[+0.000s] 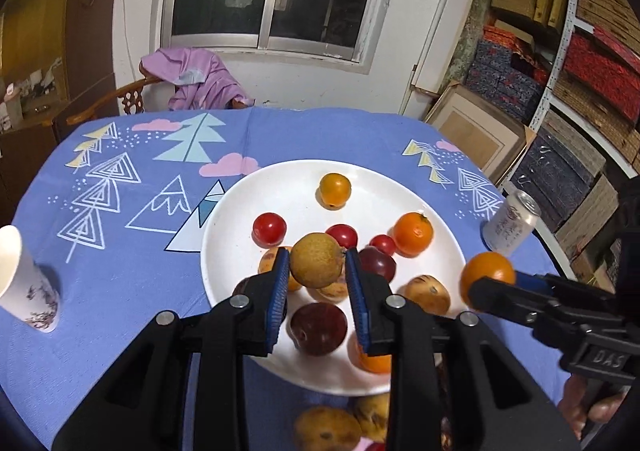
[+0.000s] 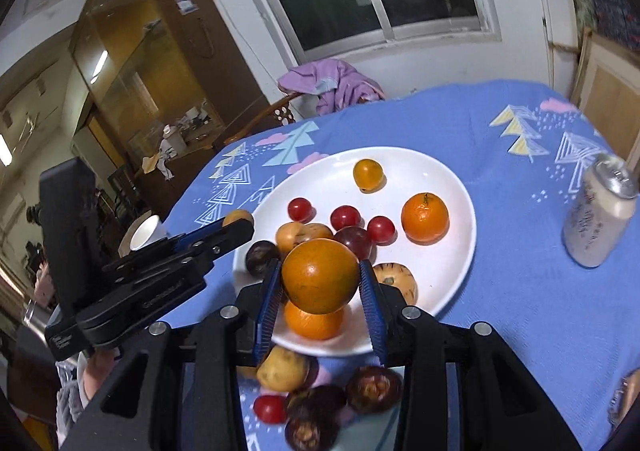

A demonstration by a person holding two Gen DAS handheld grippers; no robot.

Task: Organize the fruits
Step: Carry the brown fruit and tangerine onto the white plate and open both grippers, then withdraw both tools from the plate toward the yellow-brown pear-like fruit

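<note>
A white plate (image 1: 240,219) (image 2: 460,187) on the blue tablecloth holds several fruits: oranges, red cherry tomatoes, dark plums and tan striped fruits. My left gripper (image 1: 318,263) is shut on a tan round fruit (image 1: 316,260) above the plate's near half. My right gripper (image 2: 320,275) is shut on an orange (image 2: 320,275) above the plate's near edge; this orange also shows in the left wrist view (image 1: 486,275). Loose fruits lie on the cloth near me: a tan one (image 2: 282,369), a tomato (image 2: 270,409) and dark mangosteens (image 2: 374,389).
A silver drink can (image 1: 510,225) (image 2: 600,215) stands right of the plate. A white paper cup (image 1: 24,283) (image 2: 146,235) stands at the left. A chair with a purple garment (image 1: 196,77) is behind the table. Shelves of boxes (image 1: 580,91) line the right wall.
</note>
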